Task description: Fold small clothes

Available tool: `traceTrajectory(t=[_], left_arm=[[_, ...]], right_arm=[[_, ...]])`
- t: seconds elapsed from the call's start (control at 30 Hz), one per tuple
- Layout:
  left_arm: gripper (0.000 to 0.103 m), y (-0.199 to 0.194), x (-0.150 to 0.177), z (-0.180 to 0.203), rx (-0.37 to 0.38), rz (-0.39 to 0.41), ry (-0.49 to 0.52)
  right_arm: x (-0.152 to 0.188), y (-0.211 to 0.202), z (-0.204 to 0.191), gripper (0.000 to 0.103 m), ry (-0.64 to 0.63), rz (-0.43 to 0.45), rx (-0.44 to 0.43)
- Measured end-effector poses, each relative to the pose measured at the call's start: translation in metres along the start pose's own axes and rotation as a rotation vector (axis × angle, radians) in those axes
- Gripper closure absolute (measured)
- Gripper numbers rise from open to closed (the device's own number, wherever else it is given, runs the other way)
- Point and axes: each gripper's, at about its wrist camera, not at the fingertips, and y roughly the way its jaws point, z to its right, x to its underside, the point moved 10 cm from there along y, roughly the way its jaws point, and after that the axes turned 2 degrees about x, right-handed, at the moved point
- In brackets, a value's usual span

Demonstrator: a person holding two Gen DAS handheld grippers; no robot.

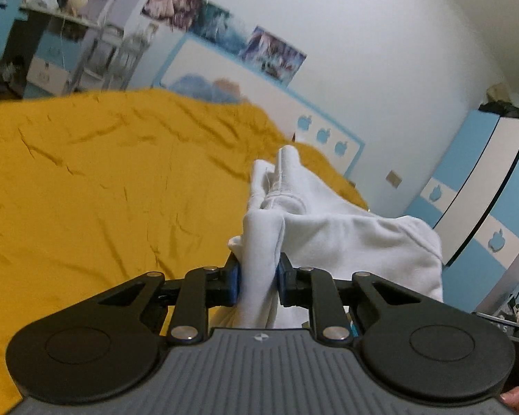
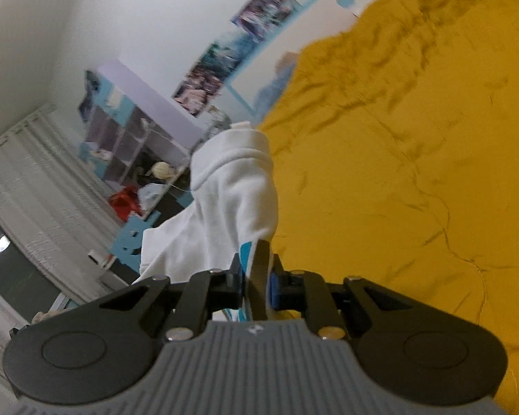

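A small white garment (image 1: 328,228) hangs in the air above a bed with a mustard-yellow cover (image 1: 103,180). My left gripper (image 1: 257,282) is shut on a bunched fold of the white cloth, which drapes away to the right. My right gripper (image 2: 256,285) is shut on another part of the same garment (image 2: 225,204), where a blue printed patch shows between the jaws. The cloth rises ahead of the right gripper and falls to the left. The yellow cover (image 2: 398,173) fills the right of that view.
A white and light-blue headboard (image 1: 245,93) with a blue bundle stands at the far end of the bed. Blue and white wardrobe doors (image 1: 484,190) are at the right. A cluttered desk and shelves (image 2: 138,159) and curtains (image 2: 27,186) stand beyond the bed.
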Motion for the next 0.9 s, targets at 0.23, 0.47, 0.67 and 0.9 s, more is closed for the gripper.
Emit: traceTrajectory(t=[0.23,0.47,0.67,0.9], left_arm=[[0.081,-0.072,0.002,0.051,0.048,0.062,-0.001],[0.081,-0.134,0.018,0.103,0.112,0.077,0.018],[0.081,-0.163,0.037,0.123,0.154,0.026,0.038],[0.081,-0.165,0.077,0.109,0.164,-0.085,0.001]], right_arm=[[0.009,-0.091,-0.05,0.094,-0.061,0.062,-0.039],[0.023,-0.193,-0.08,0.094,-0.138,0.096,-0.041],[0.044,-0.263,-0.081,0.094,-0.113,0.086,-0.052],[0.072,-0.297,-0.06,0.094,-0.075,0.006,-0.019]])
